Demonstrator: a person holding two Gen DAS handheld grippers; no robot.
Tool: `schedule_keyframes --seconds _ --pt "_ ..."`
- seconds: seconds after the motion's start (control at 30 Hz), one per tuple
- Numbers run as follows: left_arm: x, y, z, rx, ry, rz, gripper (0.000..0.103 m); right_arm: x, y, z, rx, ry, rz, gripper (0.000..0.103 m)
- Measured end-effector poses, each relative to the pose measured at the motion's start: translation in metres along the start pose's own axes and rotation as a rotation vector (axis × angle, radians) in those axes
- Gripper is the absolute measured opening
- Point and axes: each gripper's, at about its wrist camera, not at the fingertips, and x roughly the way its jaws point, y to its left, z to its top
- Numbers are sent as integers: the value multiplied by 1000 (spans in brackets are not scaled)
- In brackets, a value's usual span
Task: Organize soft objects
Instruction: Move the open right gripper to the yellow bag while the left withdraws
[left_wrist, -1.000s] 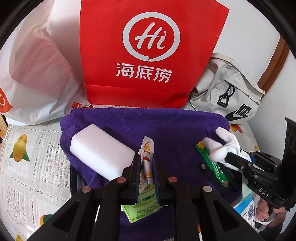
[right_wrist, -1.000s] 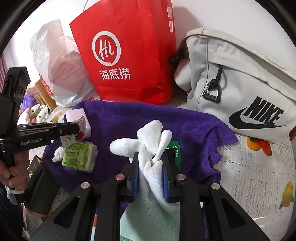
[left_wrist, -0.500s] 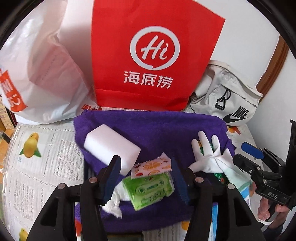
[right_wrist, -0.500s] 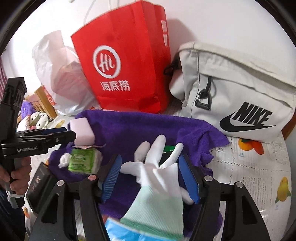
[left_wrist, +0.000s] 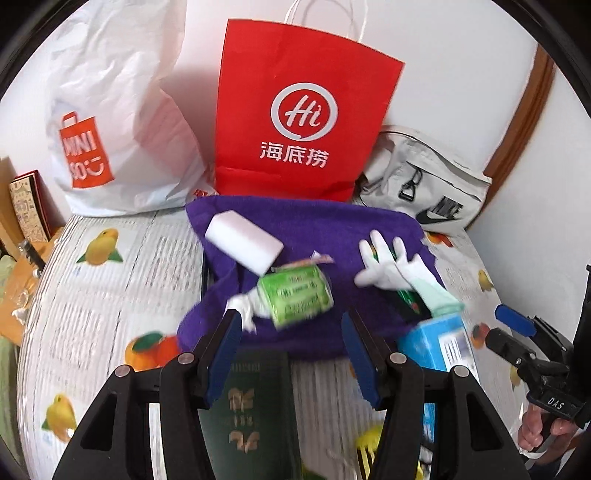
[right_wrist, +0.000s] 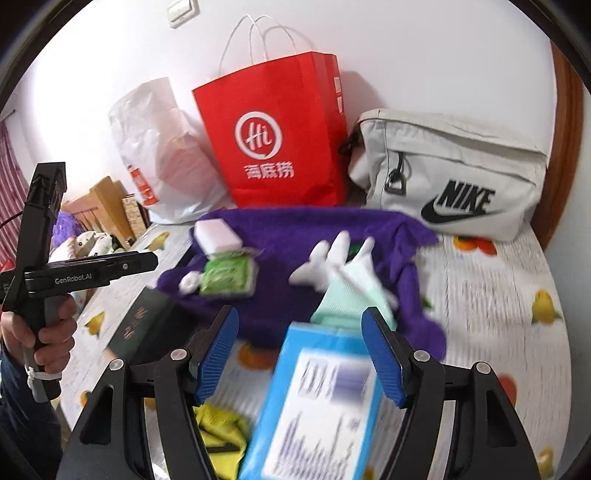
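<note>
1. We take the purple towel (left_wrist: 317, 229) as our landmark; it lies spread on the fruit-print bench (left_wrist: 110, 280), in front of the red paper bag (left_wrist: 306, 122).
2. Our left tongs (left_wrist: 291, 350) stand apart with nothing between the pads; they have just been opening, and the green tissue pack (left_wrist: 295, 295) lies free on the towel's near edge.
3. Our right tongs (right_wrist: 299, 354) also stand apart and have just been opening; the white glove (right_wrist: 347, 273) rests on the towel's right part, its cuff overhanging the blue box (right_wrist: 325, 398).
4. A white sponge block (left_wrist: 243, 247) sits on the towel's far left corner.
5. We judge all three light and squashy. The glove is limp and would droop, so we would pinch it at the bunched palm. The tissue pack's film looks slippery; we would take it across its short sides. The sponge springs back, so a gentle clamp across its narrow width suits.
</note>
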Motion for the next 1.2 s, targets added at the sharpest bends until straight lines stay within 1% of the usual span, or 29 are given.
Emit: schedule_keyframes --seconds 0.17,0.27,0.43,0.5,0.63,0.73,0.8,0.93,0.97,1.0,1.03,1.13,1.2 --pt "-21 -1 -26 10 3 11 54 -19 20 -33 17 25 28 69" --pt "-29 1 -43 5 10 1 54 -27 36 -54 21 49 47 69" --pt "-39 8 -65 -12 25 -14 54 -31 69 -88 -9 82 97 69" --pt "-43 11 -72 -14 20 -13 54 -27 85 -99 -50 102 106 69" --pt "-48 20 -88 -18 20 -17 54 -13 106 -116 -126 121 52 70" --pt "-48 28 -99 -23 31 -14 54 7 119 -129 -187 159 -8 70" --pt "-47 31 -105 -27 41 -14 54 17 123 -135 -215 170 -44 70" --pt "-48 36 -112 -24 50 -24 54 30 122 -147 -229 190 -122 69" --pt "-48 37 -113 -24 49 -26 54 34 120 -150 -220 205 -138 67" --pt "-49 38 -114 -24 48 -29 54 37 118 -154 -203 214 -147 66" --pt "-49 39 -115 -26 48 -33 54 34 117 -156 -193 199 -150 57" --pt "-51 42 -119 -34 47 -43 54 31 122 -159 -194 205 -142 55" --pt "-51 45 -122 -43 50 -43 54 26 127 -161 -182 207 -104 53"
